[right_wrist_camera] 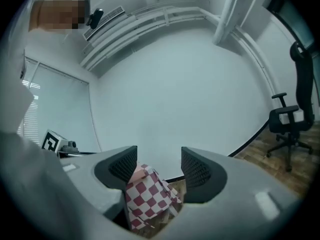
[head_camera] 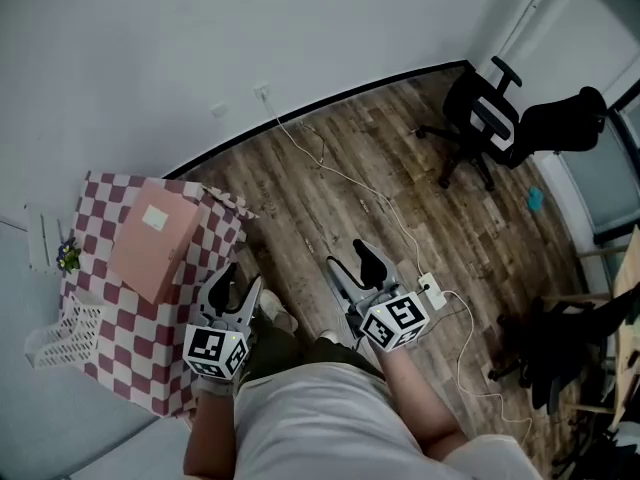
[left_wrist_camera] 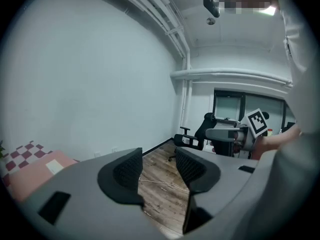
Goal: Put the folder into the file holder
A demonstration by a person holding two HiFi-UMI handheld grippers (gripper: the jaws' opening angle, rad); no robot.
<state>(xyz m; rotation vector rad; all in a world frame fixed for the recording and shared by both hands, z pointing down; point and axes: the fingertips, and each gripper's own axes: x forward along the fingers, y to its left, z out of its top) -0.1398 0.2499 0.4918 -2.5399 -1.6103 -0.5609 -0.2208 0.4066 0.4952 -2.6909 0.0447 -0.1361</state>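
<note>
Pink flat rectangular folder (head_camera: pixel 152 238) lies mid-tabletop on the red-and-white checked cloth (head_camera: pixel 150 353); the white mesh file holder (head_camera: pixel 65 333) perches at the near left corner, where a nudge could tip it off; left gripper (head_camera: pixel 243 280) and right gripper (head_camera: pixel 352 263) hang short of the table. Left gripper view: jaws apart, empty; right gripper view: likewise; pinching the flat folder may drag the cloth.

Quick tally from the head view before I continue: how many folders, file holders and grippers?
Pink folder: 1
White file holder: 1
Grippers: 2, the left gripper and the right gripper
Total: 4
</note>
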